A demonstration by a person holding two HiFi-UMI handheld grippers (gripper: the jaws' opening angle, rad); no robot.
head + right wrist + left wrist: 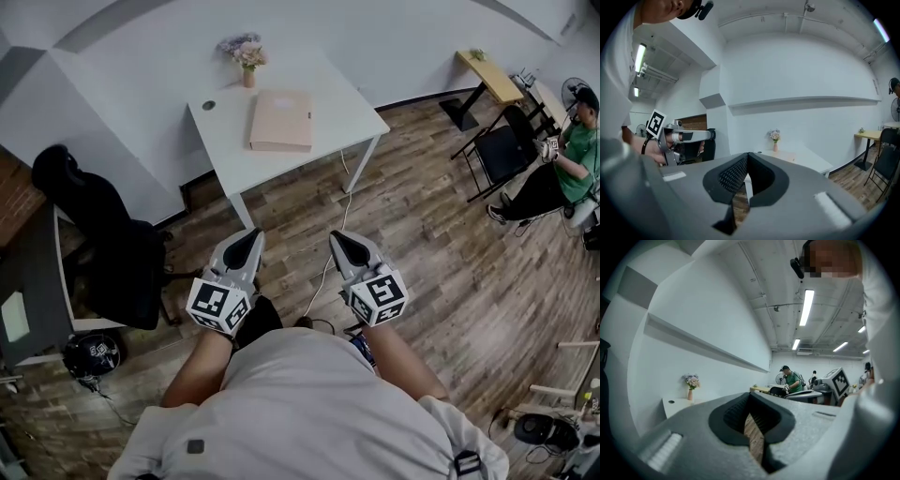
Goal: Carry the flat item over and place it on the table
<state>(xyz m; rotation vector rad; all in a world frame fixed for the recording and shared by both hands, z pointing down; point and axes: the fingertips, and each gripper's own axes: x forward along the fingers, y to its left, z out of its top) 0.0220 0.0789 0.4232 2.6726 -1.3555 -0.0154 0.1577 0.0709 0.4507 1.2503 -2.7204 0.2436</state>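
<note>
**Operator:** Jaws first: I'm seeing the left gripper (249, 238) with its jaws pressed together and nothing between them. Only floor planks are showing through the gap behind the tips.

**Spotter:** And I'm asking about the other one.

**Operator:** The right gripper (341, 241) is sitting the same way, with its jaws closed on nothing. Both are hanging side by side over the wooden floor (431, 234), pointing toward the table.

**Spotter:** I'm looking for the flat thing.

**Operator:** The flat pink item (280, 120) is lying on the white tabletop (333, 112) ahead of me, well apart from both grippers. A vase of flowers (247, 58) is standing just beyond it. A black chair (103, 244) is sitting off to the left. A person in green (574, 150) is sitting far to the right.
</note>
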